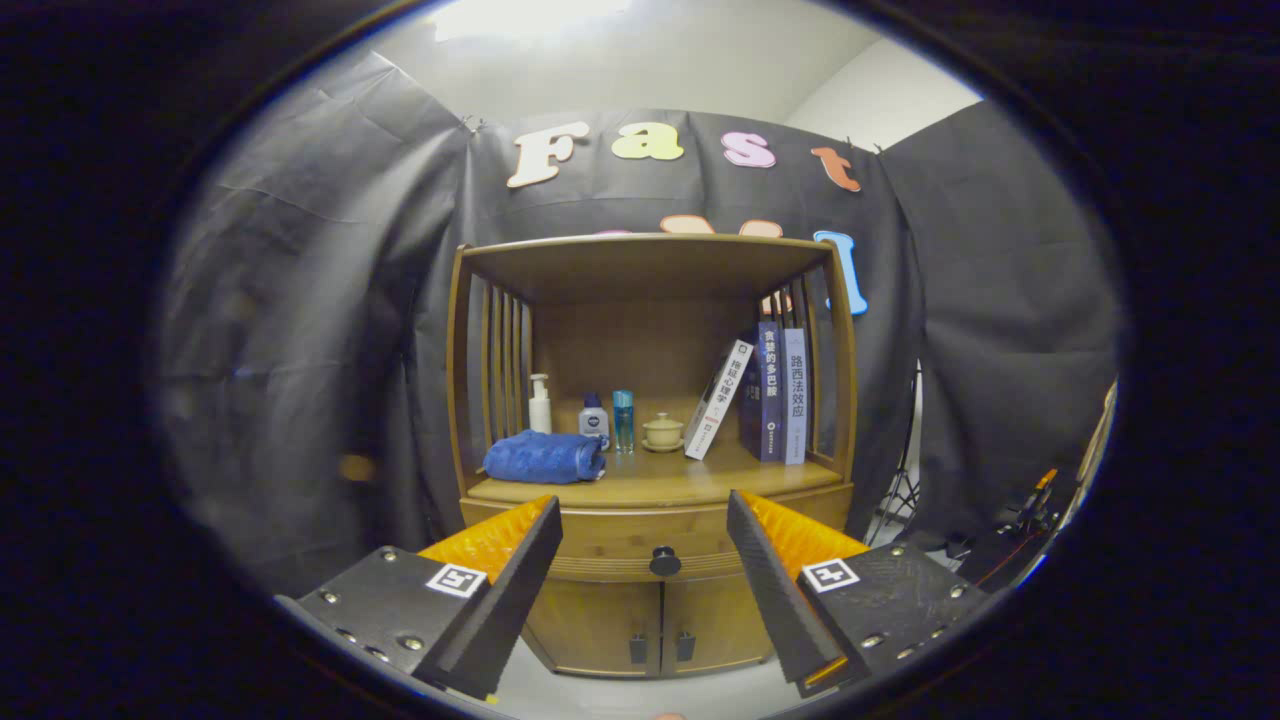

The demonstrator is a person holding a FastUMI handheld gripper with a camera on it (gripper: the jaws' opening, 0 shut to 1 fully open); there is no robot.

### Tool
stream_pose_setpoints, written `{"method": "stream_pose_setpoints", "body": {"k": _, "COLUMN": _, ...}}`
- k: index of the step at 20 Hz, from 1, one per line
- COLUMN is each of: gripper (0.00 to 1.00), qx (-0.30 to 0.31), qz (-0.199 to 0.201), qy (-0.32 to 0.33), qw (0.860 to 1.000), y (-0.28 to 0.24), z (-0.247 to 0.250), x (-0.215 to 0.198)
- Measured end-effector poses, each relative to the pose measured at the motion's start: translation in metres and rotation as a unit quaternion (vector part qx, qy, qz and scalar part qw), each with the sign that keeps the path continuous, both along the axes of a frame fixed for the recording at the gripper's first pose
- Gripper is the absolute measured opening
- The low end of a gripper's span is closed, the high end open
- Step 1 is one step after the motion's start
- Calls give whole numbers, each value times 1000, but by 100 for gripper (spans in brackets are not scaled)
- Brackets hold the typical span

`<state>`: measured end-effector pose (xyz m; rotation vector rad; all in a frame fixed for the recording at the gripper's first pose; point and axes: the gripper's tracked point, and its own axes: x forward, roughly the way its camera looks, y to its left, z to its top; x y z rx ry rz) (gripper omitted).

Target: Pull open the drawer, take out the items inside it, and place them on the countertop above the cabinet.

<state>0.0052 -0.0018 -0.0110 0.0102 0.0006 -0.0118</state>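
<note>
- The hand-held gripper [645,520] hangs in the air facing a wooden cabinet, its two fingers spread wide apart with nothing between them but open air.
- Just beyond the fingertips, seen in the gap between them, sits the small round dark knob [665,561] of the closed wooden drawer [640,540]; the drawer front lies flush with the cabinet, and the fingers are apart from it.
- Below the knob, lower down between the fingers, the two wooden cabinet doors [655,625] stand closed, each with a small dark handle near the middle seam.
- Above the drawer, further on, the flat wooden bench [690,482] of the cabinet carries a row of things under a slatted wooden hutch [650,260].
- On the bench ahead of the left finger lies a rolled blue towel [545,457].
- Behind the towel stands a white pump bottle [540,403], then toward the right a small white bottle with a dark label [594,416] and a slim clear blue bottle [623,419].
- Beside these sits a small pale lidded ceramic cup on a saucer [662,432].
- Ahead of the right finger a white book [718,399] leans against two upright dark blue books [780,390].
- Furthest off, to the right past the cabinet, a tripod stand [900,500] stands by the cloth wall.
</note>
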Motion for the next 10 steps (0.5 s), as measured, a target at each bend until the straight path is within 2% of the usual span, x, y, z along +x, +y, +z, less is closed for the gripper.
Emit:
{"method": "stream_pose_setpoints", "body": {"k": 4, "gripper": 99, "qx": -5, "qz": -2, "qy": -2, "qw": 1000, "y": 1, "z": -12, "x": 17}}
{"method": "stream_pose_setpoints", "body": {"k": 10, "gripper": 99, "qx": -23, "qz": -3, "qy": 5, "qw": 1000, "y": -1, "z": -59, "x": 64}}
